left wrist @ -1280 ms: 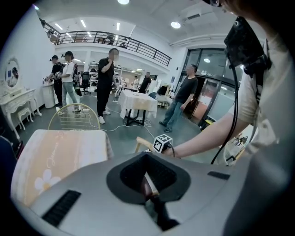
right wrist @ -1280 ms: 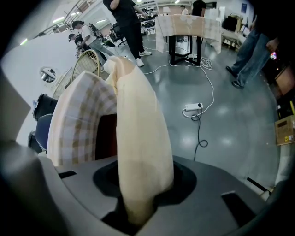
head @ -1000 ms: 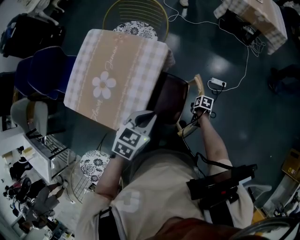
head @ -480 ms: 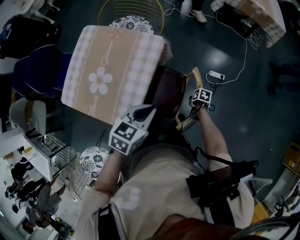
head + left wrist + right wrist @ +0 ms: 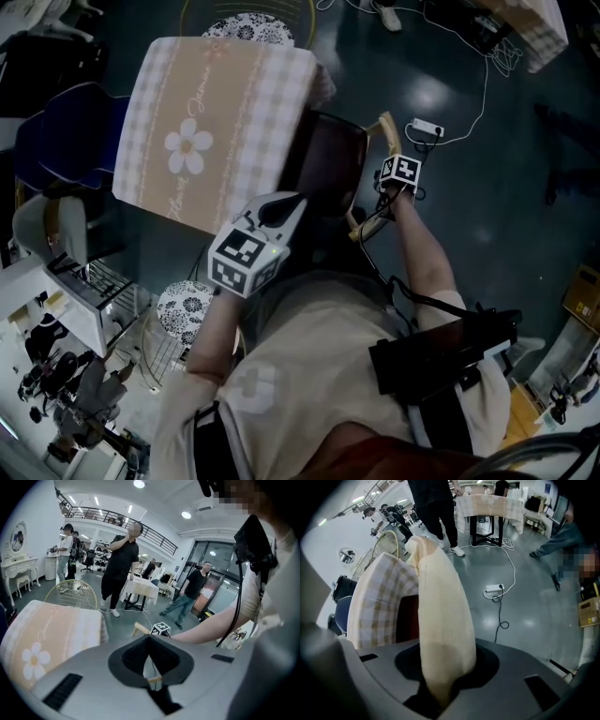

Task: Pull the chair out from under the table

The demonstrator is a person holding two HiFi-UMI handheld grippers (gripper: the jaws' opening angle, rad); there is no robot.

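Bench (image 5: 211, 122), checked cloth with daisy, at left. Left tongs (image 5: 279, 208) over bench's near right corner, closed, nothing between them. Chair (image 5: 330, 169) at bench's right side, dark seat partly tucked beneath bench edge. Right tongs (image 5: 386, 192) right of bench, pointing steeply down, clamped on chair's pale wooden back rail (image 5: 440, 602).

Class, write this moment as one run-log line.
right gripper: shut on chair | left gripper: shut, empty | chair: at table edge
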